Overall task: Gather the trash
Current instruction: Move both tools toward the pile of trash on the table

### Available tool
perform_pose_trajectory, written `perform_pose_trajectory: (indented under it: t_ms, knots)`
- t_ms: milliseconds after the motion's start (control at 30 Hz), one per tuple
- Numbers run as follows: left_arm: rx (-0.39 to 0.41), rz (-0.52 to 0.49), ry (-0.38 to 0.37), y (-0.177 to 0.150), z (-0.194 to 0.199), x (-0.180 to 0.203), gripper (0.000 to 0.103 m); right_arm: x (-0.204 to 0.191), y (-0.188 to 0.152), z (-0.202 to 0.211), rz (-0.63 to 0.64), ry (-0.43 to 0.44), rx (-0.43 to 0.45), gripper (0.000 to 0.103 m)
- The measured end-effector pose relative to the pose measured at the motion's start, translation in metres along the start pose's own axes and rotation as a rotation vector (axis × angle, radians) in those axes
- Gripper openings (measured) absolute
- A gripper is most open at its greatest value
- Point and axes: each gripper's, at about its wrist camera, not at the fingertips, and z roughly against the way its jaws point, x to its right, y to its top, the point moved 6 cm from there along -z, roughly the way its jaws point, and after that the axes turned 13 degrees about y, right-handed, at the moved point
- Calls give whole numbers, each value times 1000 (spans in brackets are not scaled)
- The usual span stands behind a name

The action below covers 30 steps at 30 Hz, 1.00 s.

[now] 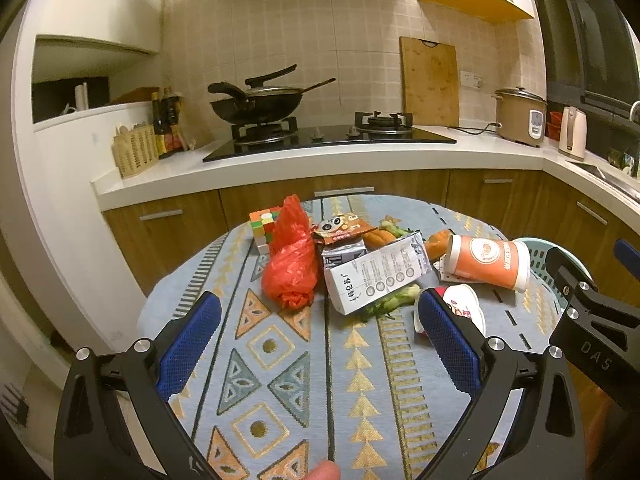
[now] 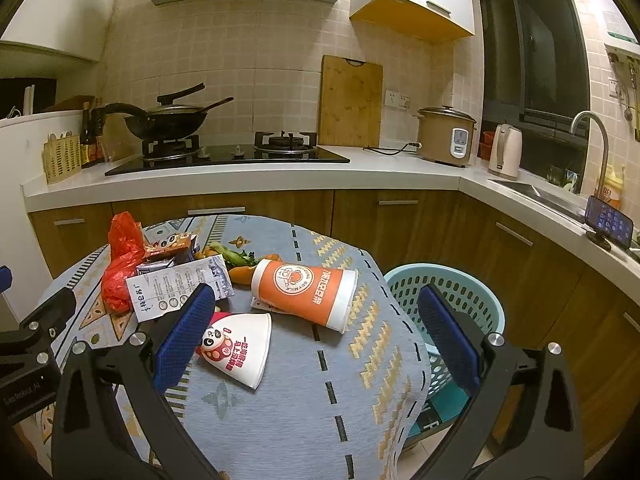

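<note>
Both sets of jaws spread wide, holding nothing: left gripper [image 1: 320, 336] and right gripper [image 2: 316, 336] hover over tabletop [image 2: 340, 384]. White paper cup [image 2: 240, 350] lies beside right gripper's left finger. Farther: orange cup [image 2: 306, 290], milk carton [image 1: 376, 276], red bag [image 1: 292, 256]. Basket [image 2: 448, 292] beyond tabletop's right edge.

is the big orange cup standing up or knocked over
Knocked over. The orange cup lies on its side on the tablecloth, its white rim pointing toward the basket.
</note>
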Motion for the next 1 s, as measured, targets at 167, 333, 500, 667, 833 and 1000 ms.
perform_pose_trajectory:
  t_ms: [167,333,500,667,833,1000]
  knots:
    - [-20,9,-8,0,-6,0,96,-1,-1,-2,5,5,-7,96]
    - [-15,38,-30,0,-4,-2,96,-2,1,1,11,6,0,94]
    - [1,34,-29,-1,1,-6,96,-3,0,1,8,12,-4,93]
    - [11,31,-37,1,4,-7,96,-5,1,2,10,11,-5,93]
    - [8,31,-44,0,4,-7,96,-6,2,1,15,13,-6,93]
    - [8,31,-46,0,5,-6,96,-4,0,-2,8,21,-15,91]
